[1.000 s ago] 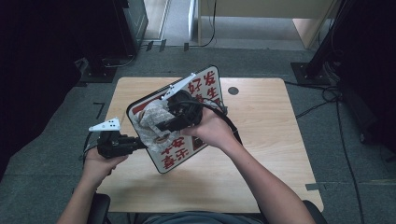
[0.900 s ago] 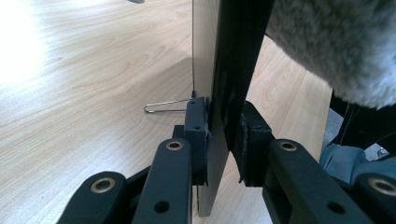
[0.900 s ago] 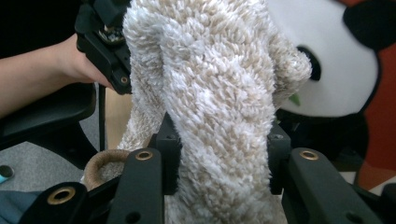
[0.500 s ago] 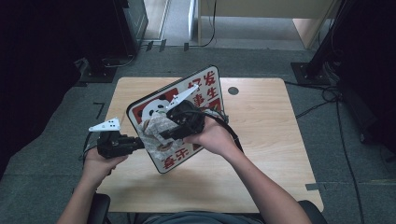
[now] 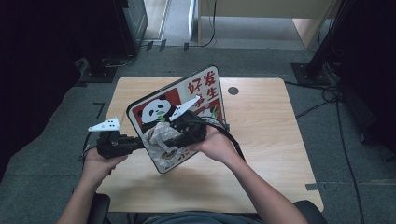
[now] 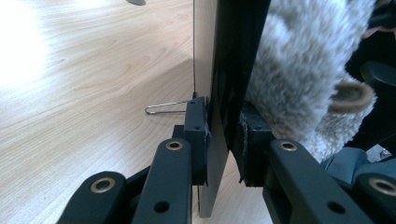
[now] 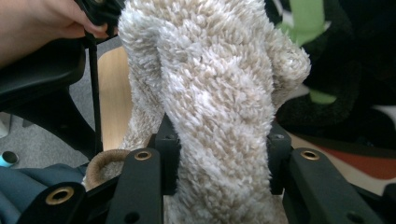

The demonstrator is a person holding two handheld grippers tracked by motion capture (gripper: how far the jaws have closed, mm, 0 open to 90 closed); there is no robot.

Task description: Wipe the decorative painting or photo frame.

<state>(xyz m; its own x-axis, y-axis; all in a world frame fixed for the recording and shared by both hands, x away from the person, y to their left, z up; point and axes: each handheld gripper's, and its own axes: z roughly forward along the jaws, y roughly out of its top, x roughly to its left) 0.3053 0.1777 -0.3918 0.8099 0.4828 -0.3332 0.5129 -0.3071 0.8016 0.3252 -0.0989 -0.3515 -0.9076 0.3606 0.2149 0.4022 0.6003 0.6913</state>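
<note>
Moved down the board (image 5: 187, 100) since earlier: cloth (image 5: 161, 135) in right gripper (image 5: 163, 137). Left gripper (image 5: 142, 143) fingers clamped on board edge, tilted above tabletop (image 5: 271, 140). Wiping underway; next, another stroke.

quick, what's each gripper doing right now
left gripper: closed on the edge of the flat panda-print board.
right gripper: closed on the fluffy beige cloth, against the board.

A panda board (image 5: 156, 109) with red panels tilts above the desk; a fluffy beige cloth (image 5: 159, 136) lies bunched against its face.
</note>
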